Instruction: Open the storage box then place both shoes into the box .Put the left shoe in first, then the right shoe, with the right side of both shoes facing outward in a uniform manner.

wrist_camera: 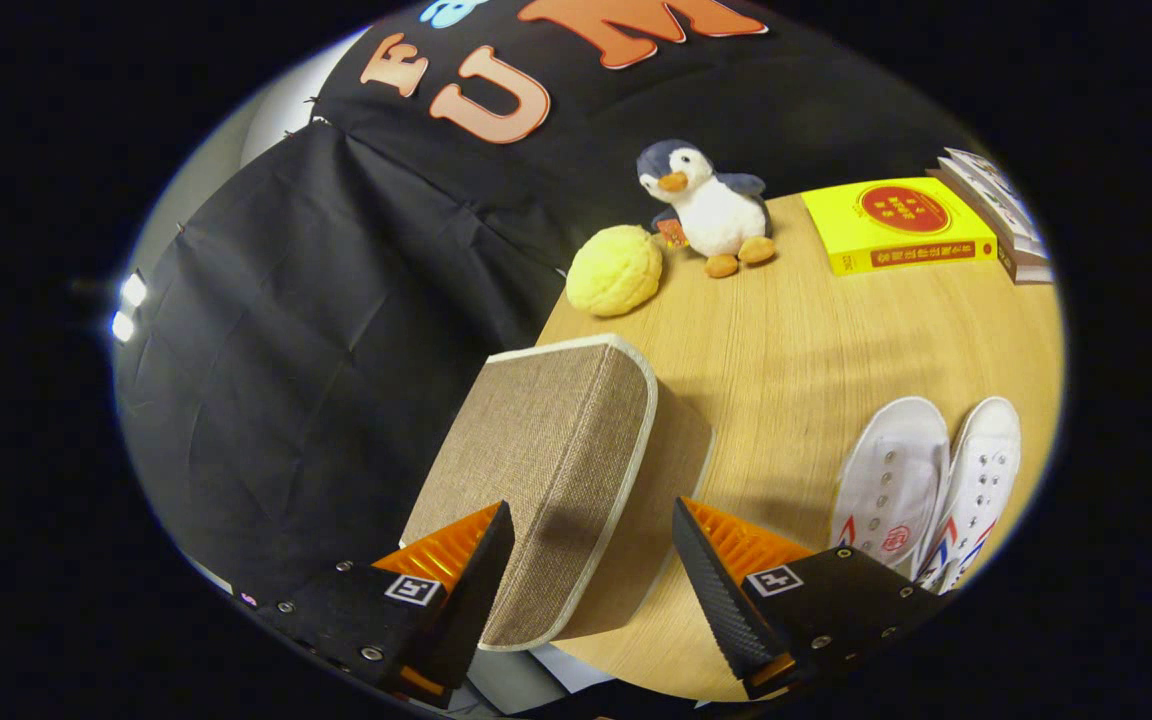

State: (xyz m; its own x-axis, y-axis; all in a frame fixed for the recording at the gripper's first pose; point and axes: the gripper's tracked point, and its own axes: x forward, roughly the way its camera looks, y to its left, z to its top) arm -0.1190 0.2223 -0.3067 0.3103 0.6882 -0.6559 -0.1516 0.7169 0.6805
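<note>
A brown fabric storage box [546, 440] with white trim stands at the wooden table's [816, 340] left edge, its lid down. My gripper [591, 515] is open and straddles the box's near trimmed edge. One finger [461, 590] lies against the box's broad face; the other finger [726, 590] stays a little off its side. Two white canvas shoes lie side by side to the right of the fingers, toes pointing away: one shoe [896, 480] nearer the box, the other shoe [981, 470] beyond it.
A yellow bun-shaped toy [614, 270] and a penguin plush [711, 205] sit beyond the box. A yellow book [896, 225] and a stack of books [1001, 205] lie at the far right. Black cloth hangs left of the table.
</note>
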